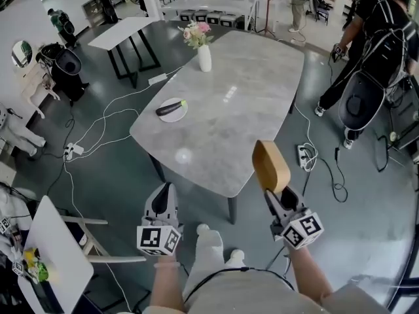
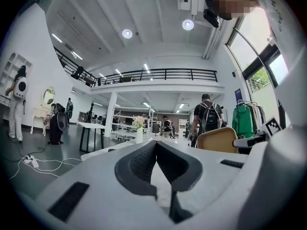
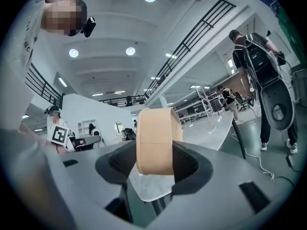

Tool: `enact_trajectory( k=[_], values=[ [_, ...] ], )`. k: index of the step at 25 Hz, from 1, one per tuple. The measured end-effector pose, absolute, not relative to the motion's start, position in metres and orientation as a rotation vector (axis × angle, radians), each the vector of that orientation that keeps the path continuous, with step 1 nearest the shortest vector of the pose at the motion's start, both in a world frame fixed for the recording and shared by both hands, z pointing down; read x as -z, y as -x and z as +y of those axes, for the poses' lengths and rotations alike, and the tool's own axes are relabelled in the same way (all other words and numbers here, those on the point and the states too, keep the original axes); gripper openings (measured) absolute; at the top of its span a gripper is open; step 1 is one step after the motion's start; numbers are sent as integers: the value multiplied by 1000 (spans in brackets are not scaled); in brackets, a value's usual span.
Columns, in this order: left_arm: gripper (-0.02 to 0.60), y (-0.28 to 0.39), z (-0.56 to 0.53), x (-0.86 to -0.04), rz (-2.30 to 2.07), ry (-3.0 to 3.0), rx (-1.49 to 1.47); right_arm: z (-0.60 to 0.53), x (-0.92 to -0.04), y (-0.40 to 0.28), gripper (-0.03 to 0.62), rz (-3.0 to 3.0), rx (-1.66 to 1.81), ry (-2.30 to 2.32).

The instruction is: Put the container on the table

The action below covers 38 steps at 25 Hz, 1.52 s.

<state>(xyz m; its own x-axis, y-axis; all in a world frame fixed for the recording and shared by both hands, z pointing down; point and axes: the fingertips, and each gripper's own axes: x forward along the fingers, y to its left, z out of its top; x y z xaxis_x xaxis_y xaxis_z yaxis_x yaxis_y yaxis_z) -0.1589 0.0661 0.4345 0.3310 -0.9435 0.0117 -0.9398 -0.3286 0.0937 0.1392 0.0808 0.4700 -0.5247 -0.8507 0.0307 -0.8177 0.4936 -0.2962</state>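
A tan, wood-coloured container (image 1: 271, 165) is held on its side in my right gripper (image 1: 275, 193), whose jaws are shut on its rim. It hangs in the air just off the near edge of the grey table (image 1: 249, 110). In the right gripper view the container (image 3: 156, 140) stands between the dark pads (image 3: 189, 164), with the table (image 3: 211, 126) beyond. My left gripper (image 1: 163, 191) hovers level off the table's near corner, its jaws shut and empty. In the left gripper view, my left gripper (image 2: 156, 143) has its tips meeting, and the container (image 2: 218, 140) shows to the right.
On the table stand a white vase of flowers (image 1: 203, 52) and a plate with a dark vegetable (image 1: 173, 108). Cables and a power strip (image 1: 305, 154) lie on the floor. People with backpacks (image 1: 376, 38) stand at the right. A white table (image 1: 124, 30) is behind.
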Motion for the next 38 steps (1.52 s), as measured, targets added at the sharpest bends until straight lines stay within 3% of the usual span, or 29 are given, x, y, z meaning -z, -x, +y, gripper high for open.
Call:
enact_trajectory(
  k=[22, 38],
  values=[
    [3, 140, -184, -455, -1538, -2619, 72, -101, -486, -103, 222, 2610, 516, 1560],
    [3, 124, -238, -482, -1413, -2657, -32, -159, -522, -72, 224, 2421, 926, 1442]
  ],
)
